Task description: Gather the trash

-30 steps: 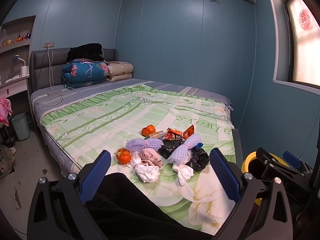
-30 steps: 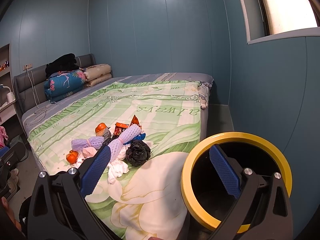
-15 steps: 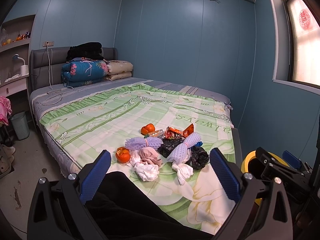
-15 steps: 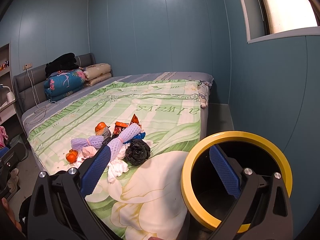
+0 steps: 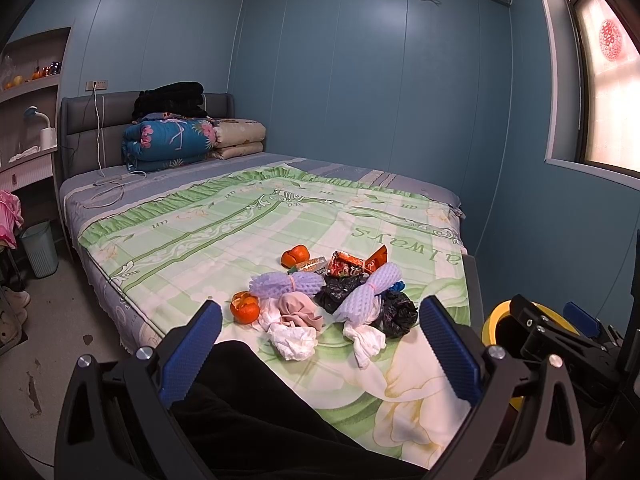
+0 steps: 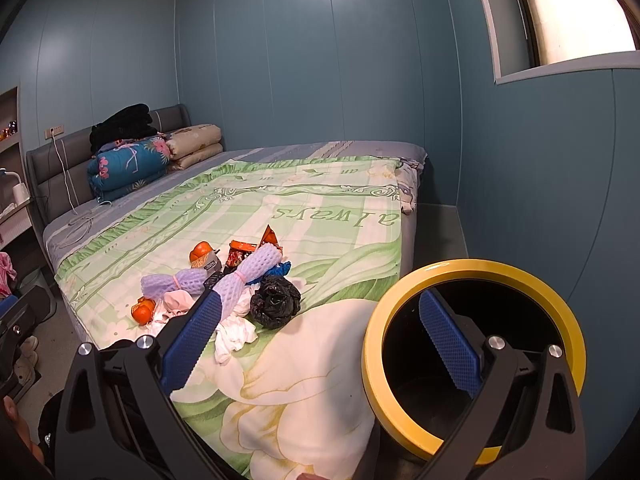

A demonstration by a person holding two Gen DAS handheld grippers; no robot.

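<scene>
Left claw [image 5: 320, 344]: jaws spread wide, nothing between the pads, hanging above the near edge of the bed [image 5: 224, 236]. Dark cloth fills the bottom of the left wrist view between its fingers.

Trash pile sits on the green floral sheet near the foot of the bed, left to right:
- orange peel [image 5: 245, 307] at the left edge of the pile
- lilac foam net [image 5: 286, 284] lying flat, second orange piece [image 5: 295, 255] behind it
- pink cloth wad [image 5: 299, 308], crumpled white tissue [image 5: 294, 340] just in front of it
- red snack wrappers [image 5: 348, 265] at the back
- second lilac foam net [image 5: 366, 296], angled, leaning over a black plastic bag [image 5: 396, 314]; another white tissue [image 5: 366, 340] below it

Yellow-rimmed bin [image 6: 472, 360] stands off the right side of the bed, black inside.

Right claw [image 6: 320, 344]: also wide open and empty. Its right finger [image 6: 448, 344] overlaps the bin mouth in the right wrist view; left finger overlaps the pile's near edge. Contact with either: can't tell.
</scene>
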